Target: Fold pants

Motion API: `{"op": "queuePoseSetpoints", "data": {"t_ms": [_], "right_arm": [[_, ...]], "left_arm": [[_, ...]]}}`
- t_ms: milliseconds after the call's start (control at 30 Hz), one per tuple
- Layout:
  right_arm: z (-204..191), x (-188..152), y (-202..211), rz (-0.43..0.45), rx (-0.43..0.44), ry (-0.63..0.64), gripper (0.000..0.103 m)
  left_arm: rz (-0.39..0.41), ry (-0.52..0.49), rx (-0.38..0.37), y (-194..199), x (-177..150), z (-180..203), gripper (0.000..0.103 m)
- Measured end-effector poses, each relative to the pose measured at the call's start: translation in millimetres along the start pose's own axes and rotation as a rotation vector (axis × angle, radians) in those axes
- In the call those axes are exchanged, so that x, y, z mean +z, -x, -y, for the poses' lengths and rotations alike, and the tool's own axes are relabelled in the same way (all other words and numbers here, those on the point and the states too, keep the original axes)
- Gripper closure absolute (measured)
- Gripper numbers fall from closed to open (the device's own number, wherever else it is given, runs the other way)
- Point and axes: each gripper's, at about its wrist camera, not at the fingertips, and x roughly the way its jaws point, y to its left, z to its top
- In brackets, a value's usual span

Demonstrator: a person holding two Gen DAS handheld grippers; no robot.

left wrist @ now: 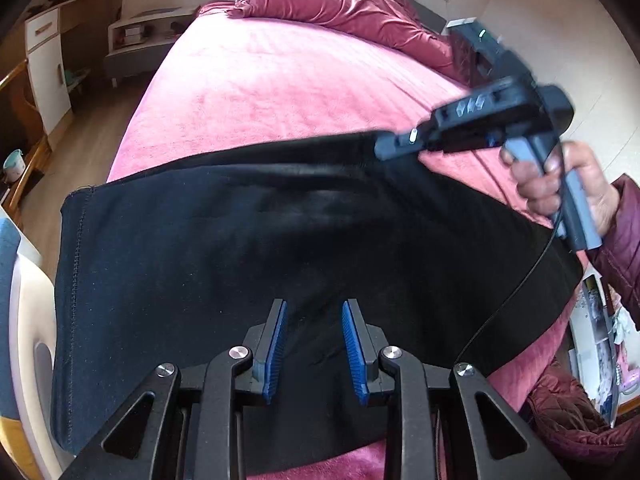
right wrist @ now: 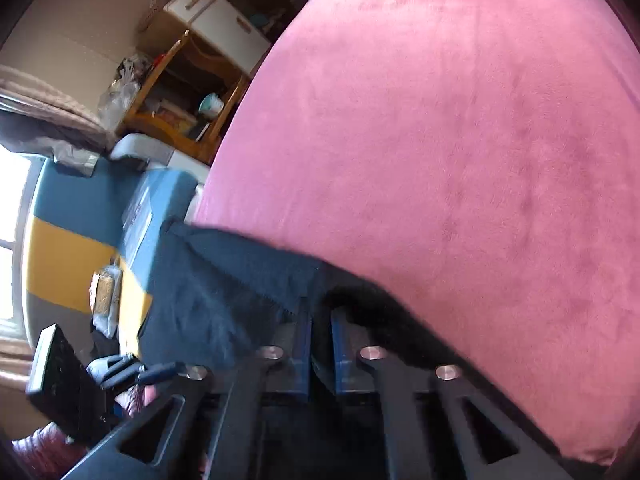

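Black pants [left wrist: 240, 240] lie spread across the near part of a pink bed [left wrist: 280, 88], a stitched hem at their left end. My left gripper [left wrist: 315, 306] hovers over the middle of the cloth, its blue pads apart with nothing pinched between them. At the pants' far edge my right gripper [left wrist: 382, 150], held by a person's hand [left wrist: 560, 184], nips the fabric. In the right wrist view the right gripper [right wrist: 320, 310] is shut, with the black pants [right wrist: 208, 292] bunched over its tips and hanging off to the left.
A crimson duvet and pillow [left wrist: 340, 4] are heaped at the head of the bed. Left of the bed are a wood floor, a white cabinet [left wrist: 48, 68] and a wooden shelf [right wrist: 180, 100]. A white chair [left wrist: 28, 320] stands close at the near left.
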Motion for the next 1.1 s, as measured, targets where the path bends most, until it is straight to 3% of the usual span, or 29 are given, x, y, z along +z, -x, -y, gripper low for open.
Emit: {"op": "queuePoseSetpoints", "data": {"t_ms": [67,167,333,400,567,667,800,933,1000,1100], "right_arm": [[-5,3,5,0.054,-0.006,0.030,0.098],[11,4,-26,-0.002,-0.117,0.009,0.098],[27,3,-34,0.019,-0.118,-0.035,0.099],[28,1,-24,0.023,-0.105,-0.035,0.097],[18,-18,22,0.122,-0.129,-0.047,0.077],[7,-38,51,0.166,-0.122,-0.021,0.077],[-13,-72,51,0.121,-0.128,0.056,0.077],[-17,-88,24,0.090,-0.295,0.083,0.077],[0,-81,11,0.098,-0.411,0.037,0.085],[10,-72,7,0.133,-0.398,-0.020,0.086]], "left_arm": [[-0.008,0.018,0.010,-6,0,-2,0.074],[-0.056,0.052,0.049,-23,-1,-7,0.074],[-0.057,0.063,0.071,-30,1,-8,0.074],[-0.058,0.064,0.073,-27,3,-8,0.074],[-0.015,0.077,0.102,-12,3,-4,0.074],[0.009,0.114,0.118,-1,0,-12,0.074],[0.038,0.142,0.211,12,-10,-20,0.074],[0.038,0.185,0.329,15,-14,-36,0.074],[0.008,0.191,0.366,9,-20,-41,0.074],[0.013,0.183,0.382,14,-24,-45,0.073]]}}
